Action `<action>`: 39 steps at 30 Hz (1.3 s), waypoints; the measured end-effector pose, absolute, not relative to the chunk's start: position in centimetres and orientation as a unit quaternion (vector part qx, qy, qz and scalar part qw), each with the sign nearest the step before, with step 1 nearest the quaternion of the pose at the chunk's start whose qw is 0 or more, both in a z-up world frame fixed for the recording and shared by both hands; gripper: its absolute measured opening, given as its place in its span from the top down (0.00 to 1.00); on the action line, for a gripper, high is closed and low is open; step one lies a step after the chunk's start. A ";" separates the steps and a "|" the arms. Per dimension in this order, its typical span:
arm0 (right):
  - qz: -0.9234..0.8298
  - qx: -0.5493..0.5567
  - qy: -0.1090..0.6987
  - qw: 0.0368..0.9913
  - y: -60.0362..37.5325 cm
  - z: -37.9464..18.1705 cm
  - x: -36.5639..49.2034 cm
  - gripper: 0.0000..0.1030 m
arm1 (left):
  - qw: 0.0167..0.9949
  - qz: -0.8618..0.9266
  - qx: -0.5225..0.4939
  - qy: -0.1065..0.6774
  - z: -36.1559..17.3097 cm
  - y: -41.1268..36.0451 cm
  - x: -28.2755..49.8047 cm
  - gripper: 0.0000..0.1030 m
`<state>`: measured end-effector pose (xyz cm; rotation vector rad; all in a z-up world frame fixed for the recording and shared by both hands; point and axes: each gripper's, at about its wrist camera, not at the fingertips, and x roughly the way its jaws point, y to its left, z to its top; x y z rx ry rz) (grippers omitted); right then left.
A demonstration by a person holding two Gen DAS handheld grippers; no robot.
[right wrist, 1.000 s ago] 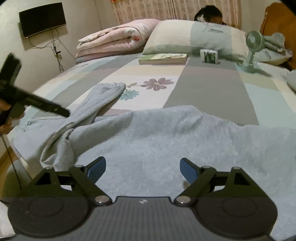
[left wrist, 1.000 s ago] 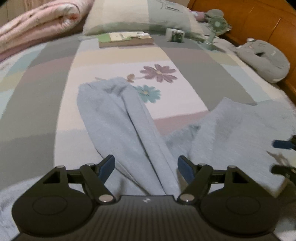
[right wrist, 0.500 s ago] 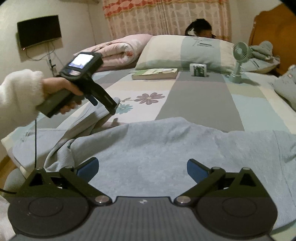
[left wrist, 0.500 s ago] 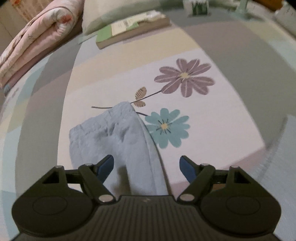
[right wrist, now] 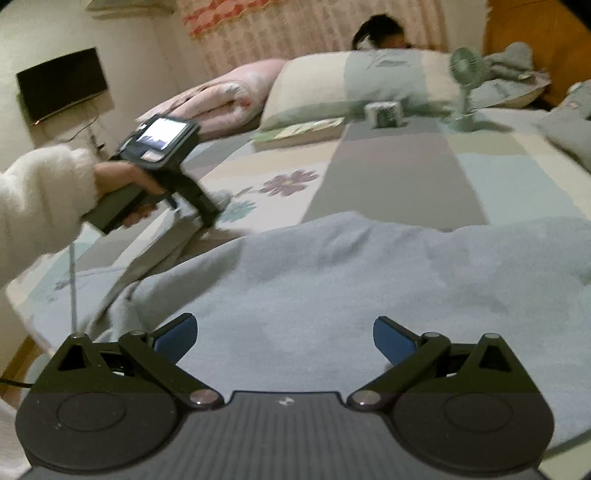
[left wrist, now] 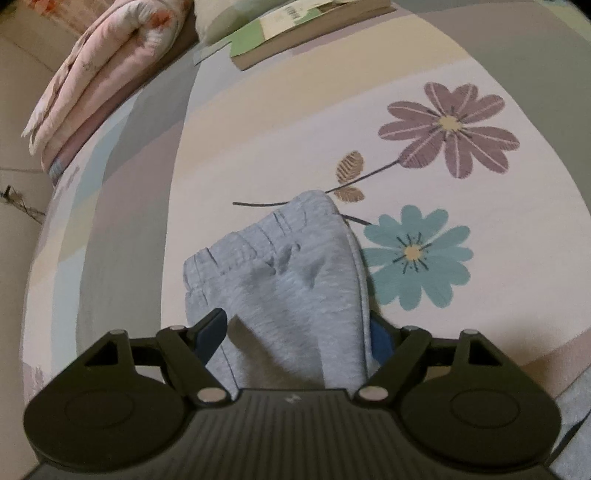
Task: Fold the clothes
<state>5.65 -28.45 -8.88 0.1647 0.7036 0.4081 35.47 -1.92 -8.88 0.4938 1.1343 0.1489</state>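
Note:
A light grey sweatshirt lies spread on the bed. Its body [right wrist: 369,280] fills the right wrist view. Its sleeve [left wrist: 291,280] stretches away in the left wrist view and ends in a ribbed cuff [left wrist: 258,236] beside a teal flower print. My left gripper [left wrist: 295,332] is open, its fingers down on either side of the sleeve near the cuff. In the right wrist view it [right wrist: 210,218] shows at the left, held by a hand. My right gripper [right wrist: 286,336] is open and empty over the sweatshirt's body.
The bedsheet [left wrist: 295,122] has colour blocks and flower prints. A folded pink quilt [left wrist: 99,74], a pillow [right wrist: 354,85], a book [right wrist: 299,133], a small box [right wrist: 384,112] and a green fan [right wrist: 465,88] sit at the head of the bed. A person [right wrist: 380,33] is behind the pillow.
My left gripper moved forward along the sleeve to its cuff end and lowered around it. My right gripper rose and tilted a little, staying open over the body.

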 end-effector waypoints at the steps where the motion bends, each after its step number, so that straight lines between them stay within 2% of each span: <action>1: 0.201 0.070 0.342 0.915 -27.9 -8.8 5.6 0.00 | 0.814 0.076 0.228 0.529 -8.9 -1.8 35.6 0.21; 8: 0.188 0.035 0.355 0.915 -25.5 -8.9 5.1 0.00 | 0.809 0.090 0.267 0.516 -8.7 -2.6 35.8 0.21; 20: 0.198 0.027 0.351 0.915 -24.4 -8.6 4.3 0.00 | 0.819 0.107 0.293 0.482 -5.2 2.6 30.6 0.21; 29: 0.189 0.027 0.351 0.917 -24.3 -8.4 3.8 0.00 | 0.817 0.116 0.255 0.505 -5.1 7.9 26.7 0.24; 34: 0.188 0.026 0.352 0.917 -24.2 -8.3 3.7 0.00 | 0.835 0.087 0.176 0.514 -5.0 10.0 25.1 0.23; 39: 0.197 0.029 0.356 0.913 -24.0 -8.3 4.2 0.00 | 0.845 0.028 0.165 0.509 -4.5 7.5 24.7 0.23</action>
